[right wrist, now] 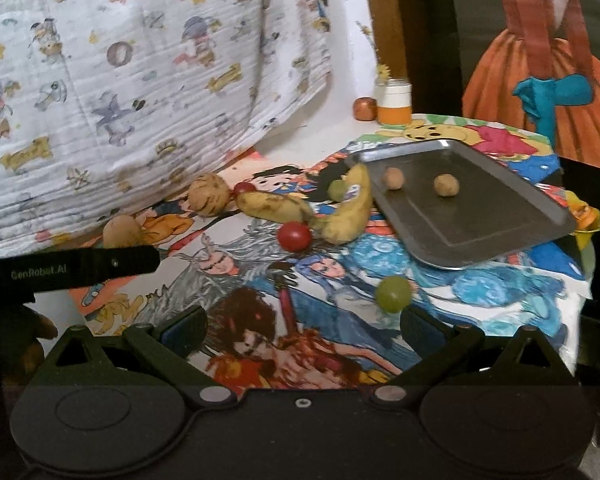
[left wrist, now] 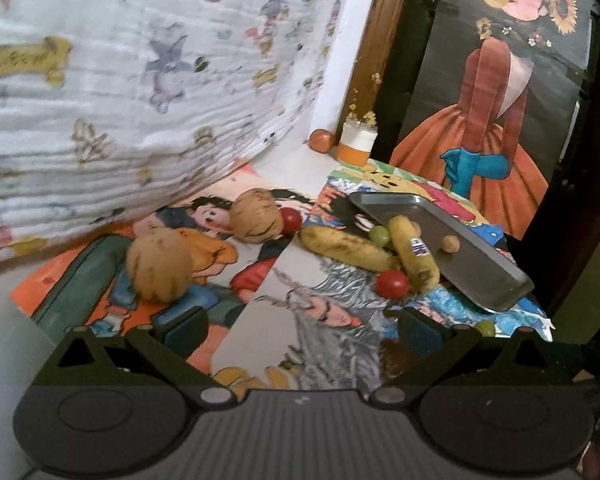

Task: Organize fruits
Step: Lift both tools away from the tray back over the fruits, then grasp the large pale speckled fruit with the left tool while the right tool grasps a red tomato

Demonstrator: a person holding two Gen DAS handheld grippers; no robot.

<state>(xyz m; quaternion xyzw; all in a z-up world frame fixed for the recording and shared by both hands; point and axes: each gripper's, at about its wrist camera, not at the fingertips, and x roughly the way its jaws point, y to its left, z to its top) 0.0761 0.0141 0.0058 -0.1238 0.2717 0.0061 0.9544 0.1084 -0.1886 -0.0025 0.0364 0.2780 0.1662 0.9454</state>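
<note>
Judging by how things lie, the sorting has barely begun. Taking the metal tray [right wrist: 500, 236] as the landmark, only two small brown round fruits [right wrist: 446, 185] sit inside it, well apart from its rims; the left wrist view shows just one of them clearly. Everything else lies outside, to the tray's left on the picture-covered surface [right wrist: 260, 320]. Farthest left are two tan melons [left wrist: 159, 265], one nearer the tray than the other. Two spotted bananas [right wrist: 350, 210] lie against the tray's left rim, one seeming to lean on its edge. A red tomato [right wrist: 294, 235] sits just left of the bananas, another red one [right wrist: 242, 188] farther left beside a melon. One green grape [right wrist: 393, 293] lies near the tray's front corner, another [right wrist: 337, 189] beside the bananas. Both the left gripper [left wrist: 300, 330] and the right gripper [right wrist: 300, 330] have their fingers spread wide, holding nothing. Nearly all the fruit, I reckon, remains to be moved.
</note>
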